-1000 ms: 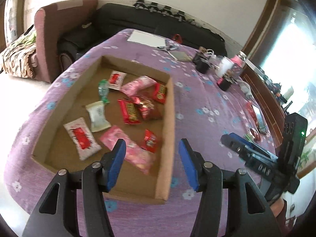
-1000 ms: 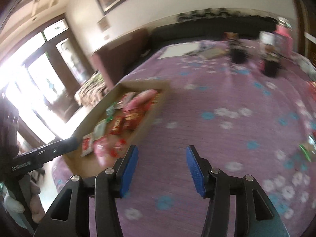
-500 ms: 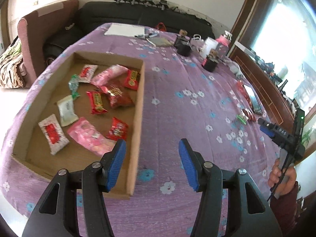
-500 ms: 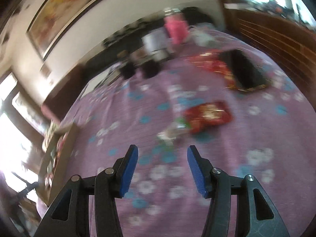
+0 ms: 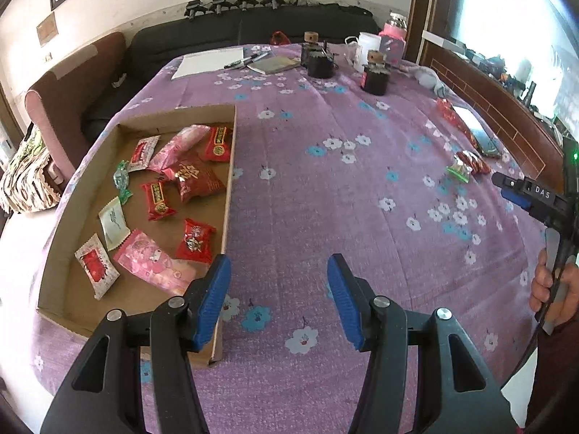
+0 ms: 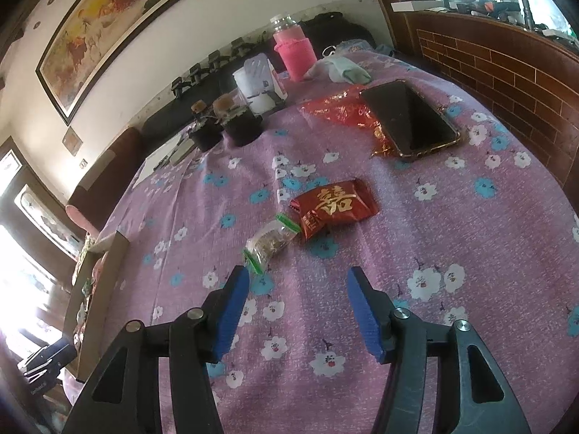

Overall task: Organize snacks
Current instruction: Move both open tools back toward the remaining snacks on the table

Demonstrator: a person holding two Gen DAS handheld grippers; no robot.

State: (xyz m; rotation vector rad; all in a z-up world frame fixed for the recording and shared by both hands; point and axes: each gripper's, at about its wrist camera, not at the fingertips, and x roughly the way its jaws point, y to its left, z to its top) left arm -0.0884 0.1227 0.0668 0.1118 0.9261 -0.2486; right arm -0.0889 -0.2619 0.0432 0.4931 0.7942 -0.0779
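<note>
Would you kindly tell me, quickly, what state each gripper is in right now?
Left gripper: open, nothing between the jaws.
Right gripper: open and empty; its jaws have just been opening.

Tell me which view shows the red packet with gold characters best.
The right wrist view: the red packet lies close, sharp, its gold characters legible. The left wrist view shows it only small near the far table edge.

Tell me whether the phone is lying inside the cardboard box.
No: the phone lies on the purple tablecloth by a red wrapper, far from the cardboard box.
</note>
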